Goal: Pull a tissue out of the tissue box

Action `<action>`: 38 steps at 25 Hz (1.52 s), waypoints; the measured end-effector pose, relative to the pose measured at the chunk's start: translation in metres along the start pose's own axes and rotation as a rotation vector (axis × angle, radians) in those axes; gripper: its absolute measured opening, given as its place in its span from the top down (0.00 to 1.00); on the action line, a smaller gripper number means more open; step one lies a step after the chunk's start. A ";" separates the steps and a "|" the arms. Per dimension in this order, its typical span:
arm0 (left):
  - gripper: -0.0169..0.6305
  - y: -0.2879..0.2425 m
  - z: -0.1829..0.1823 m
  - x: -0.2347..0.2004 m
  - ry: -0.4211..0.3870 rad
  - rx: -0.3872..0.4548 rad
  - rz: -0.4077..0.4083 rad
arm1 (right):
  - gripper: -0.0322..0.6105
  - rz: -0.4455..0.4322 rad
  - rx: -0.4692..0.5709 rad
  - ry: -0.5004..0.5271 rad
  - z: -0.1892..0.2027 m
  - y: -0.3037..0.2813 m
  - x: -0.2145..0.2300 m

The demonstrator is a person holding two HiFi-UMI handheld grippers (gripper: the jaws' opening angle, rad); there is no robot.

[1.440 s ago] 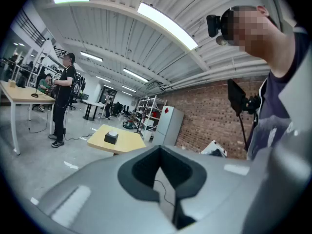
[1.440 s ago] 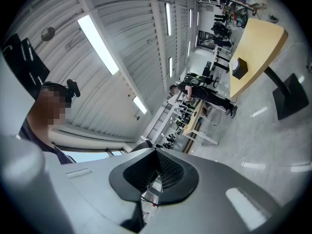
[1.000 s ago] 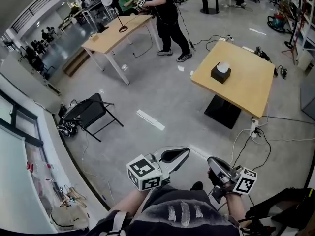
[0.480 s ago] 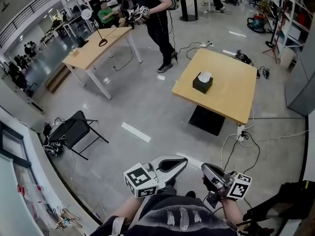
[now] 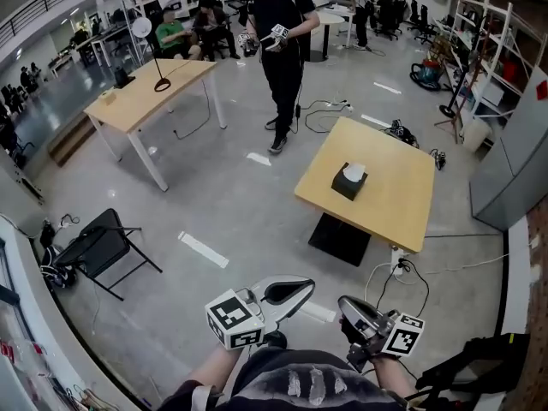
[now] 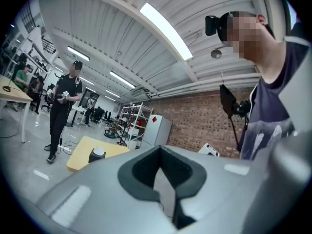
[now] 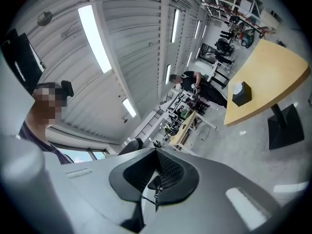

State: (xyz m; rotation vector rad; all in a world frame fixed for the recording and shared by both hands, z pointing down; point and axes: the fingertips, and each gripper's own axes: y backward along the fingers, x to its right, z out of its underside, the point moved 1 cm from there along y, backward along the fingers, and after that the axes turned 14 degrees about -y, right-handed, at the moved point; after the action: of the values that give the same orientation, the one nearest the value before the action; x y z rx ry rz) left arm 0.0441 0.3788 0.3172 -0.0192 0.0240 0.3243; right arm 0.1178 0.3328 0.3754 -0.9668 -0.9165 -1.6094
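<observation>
nearest, at the bottom of the head view, the left gripper (image 5: pixel 305 286) and the right gripper (image 5: pixel 344 304) are held side by side in front of the wearer's dark shirt (image 5: pixel 308 384). both are well short of the wooden table (image 5: pixel 396 197) and point roughly toward it. in the left gripper view the jaws are pressed together with nothing between them. in the right gripper view the jaws also meet tip to tip and grip nothing.

bare grey floor lies between the grippers and the table. a white tape strip (image 5: pixel 203 249) lies on the floor to the left of the table, and a black folding chair (image 5: pixel 107 245) stands further left. a power strip with cables (image 5: pixel 397 267) lies just beside the near right of the table's black base (image 5: pixel 341 240).

the tissue box (image 5: pixel 347 184) is black and sits upright on the table, near the middle and a little toward the left edge. a white tissue (image 5: pixel 354 171) stands up out of its top. neither gripper touches it. both gripper views show the box small and far off on the tabletop.

beyond the far left corner of the table a person in black (image 5: pixel 282 37) stands holding two marker-cubed grippers. a second long wooden table (image 5: pixel 145 92) stands further left of that. metal shelves (image 5: pixel 479 32) line the wall beyond the table's right side.
</observation>
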 end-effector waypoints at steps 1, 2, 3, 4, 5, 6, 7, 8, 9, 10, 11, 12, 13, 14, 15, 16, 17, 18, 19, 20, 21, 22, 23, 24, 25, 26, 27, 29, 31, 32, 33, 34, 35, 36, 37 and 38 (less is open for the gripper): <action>0.97 0.006 -0.001 -0.008 0.003 0.012 -0.002 | 0.95 0.008 -0.007 0.004 0.001 -0.011 0.000; 0.97 0.012 -0.002 -0.017 0.003 0.024 -0.005 | 0.95 0.017 -0.015 0.007 0.002 -0.021 0.000; 0.97 0.019 -0.003 -0.025 0.000 0.035 -0.009 | 0.95 0.026 -0.023 0.009 0.004 -0.032 0.002; 0.97 0.025 -0.004 -0.033 -0.006 0.047 -0.013 | 0.95 0.032 -0.033 0.013 0.006 -0.044 0.003; 0.97 0.031 -0.006 -0.041 -0.013 0.059 -0.014 | 0.95 0.035 -0.043 0.018 0.007 -0.054 0.004; 0.97 0.036 -0.008 -0.047 -0.016 0.072 -0.012 | 0.95 0.036 -0.052 0.026 0.008 -0.064 0.005; 0.97 0.040 -0.010 -0.052 -0.015 0.085 -0.008 | 0.95 0.037 -0.060 0.036 0.008 -0.072 0.005; 0.97 0.043 -0.012 -0.056 -0.011 0.099 -0.003 | 0.95 0.039 -0.067 0.048 0.007 -0.079 0.004; 0.97 0.046 -0.014 -0.060 -0.007 0.110 -0.001 | 0.95 0.043 -0.072 0.058 0.006 -0.085 0.003; 0.97 0.048 -0.016 -0.065 -0.002 0.116 -0.002 | 0.95 0.048 -0.076 0.065 0.004 -0.090 0.001; 0.97 0.049 -0.016 -0.070 0.002 0.119 -0.005 | 0.95 0.052 -0.079 0.070 0.001 -0.096 0.000; 0.97 0.049 -0.016 -0.074 0.006 0.119 -0.009 | 0.95 0.056 -0.083 0.071 -0.001 -0.100 0.001; 0.97 0.048 -0.014 -0.078 0.011 0.116 -0.013 | 0.95 0.060 -0.086 0.070 -0.003 -0.103 0.002; 0.97 0.047 -0.013 -0.080 0.015 0.112 -0.014 | 0.95 0.065 -0.086 0.067 -0.004 -0.104 0.005; 0.97 0.045 -0.011 -0.081 0.018 0.105 -0.015 | 0.95 0.069 -0.085 0.060 -0.006 -0.104 0.008; 0.97 0.042 -0.009 -0.083 0.020 0.097 -0.016 | 0.95 0.071 -0.082 0.050 -0.008 -0.104 0.011; 0.97 0.038 -0.008 -0.085 0.020 0.087 -0.019 | 0.95 0.071 -0.078 0.038 -0.011 -0.103 0.015; 0.97 0.033 -0.008 -0.088 0.019 0.078 -0.024 | 0.95 0.069 -0.076 0.027 -0.016 -0.102 0.019; 0.97 0.028 -0.008 -0.092 0.018 0.070 -0.030 | 0.95 0.064 -0.076 0.017 -0.022 -0.102 0.023; 0.97 0.021 -0.008 -0.096 0.017 0.062 -0.037 | 0.95 0.058 -0.076 0.010 -0.029 -0.102 0.027; 0.97 0.015 -0.008 -0.100 0.016 0.053 -0.045 | 0.95 0.051 -0.078 0.005 -0.036 -0.102 0.031; 0.97 0.007 -0.008 -0.104 0.016 0.043 -0.052 | 0.95 0.043 -0.080 -0.001 -0.043 -0.102 0.035; 0.97 -0.001 -0.008 -0.108 0.015 0.031 -0.060 | 0.95 0.034 -0.080 -0.008 -0.052 -0.102 0.039; 0.97 -0.011 -0.008 -0.114 0.015 0.019 -0.067 | 0.95 0.023 -0.079 -0.016 -0.062 -0.102 0.043; 0.97 -0.021 -0.009 -0.119 0.012 0.007 -0.073 | 0.95 0.011 -0.078 -0.024 -0.073 -0.103 0.047; 0.97 -0.033 -0.011 -0.124 0.008 -0.005 -0.076 | 0.95 -0.004 -0.077 -0.028 -0.086 -0.103 0.051; 0.97 -0.046 -0.012 -0.129 0.003 -0.018 -0.077 | 0.95 -0.017 -0.077 -0.031 -0.098 -0.102 0.056; 0.97 -0.070 -0.010 -0.136 0.001 -0.052 -0.080 | 0.95 -0.034 -0.077 -0.047 -0.118 -0.098 0.067; 0.97 -0.093 -0.005 -0.140 0.009 -0.085 -0.086 | 0.95 -0.039 -0.074 -0.081 -0.133 -0.088 0.081; 0.97 -0.104 -0.005 -0.141 0.012 -0.096 -0.088 | 0.95 -0.041 -0.075 -0.096 -0.141 -0.082 0.087; 0.97 -0.116 -0.005 -0.142 0.012 -0.104 -0.089 | 0.95 -0.043 -0.077 -0.104 -0.150 -0.077 0.092; 0.97 -0.128 -0.005 -0.144 0.009 -0.110 -0.092 | 0.95 -0.047 -0.080 -0.106 -0.160 -0.072 0.097; 0.97 -0.140 -0.006 -0.146 0.003 -0.116 -0.094 | 0.95 -0.052 -0.083 -0.104 -0.171 -0.068 0.101; 0.97 -0.151 -0.006 -0.149 -0.003 -0.121 -0.096 | 0.95 -0.057 -0.086 -0.100 -0.182 -0.064 0.105; 0.97 -0.162 -0.007 -0.151 -0.005 -0.127 -0.099 | 0.95 -0.062 -0.089 -0.097 -0.193 -0.060 0.108; 0.97 -0.172 -0.007 -0.152 -0.005 -0.132 -0.104 | 0.95 -0.065 -0.092 -0.094 -0.202 -0.056 0.111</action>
State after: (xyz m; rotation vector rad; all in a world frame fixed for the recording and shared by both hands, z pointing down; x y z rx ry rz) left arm -0.0453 0.1670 0.3171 -0.1501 -0.0032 0.2220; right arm 0.0135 0.1201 0.3919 -1.0938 -0.9528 -1.6846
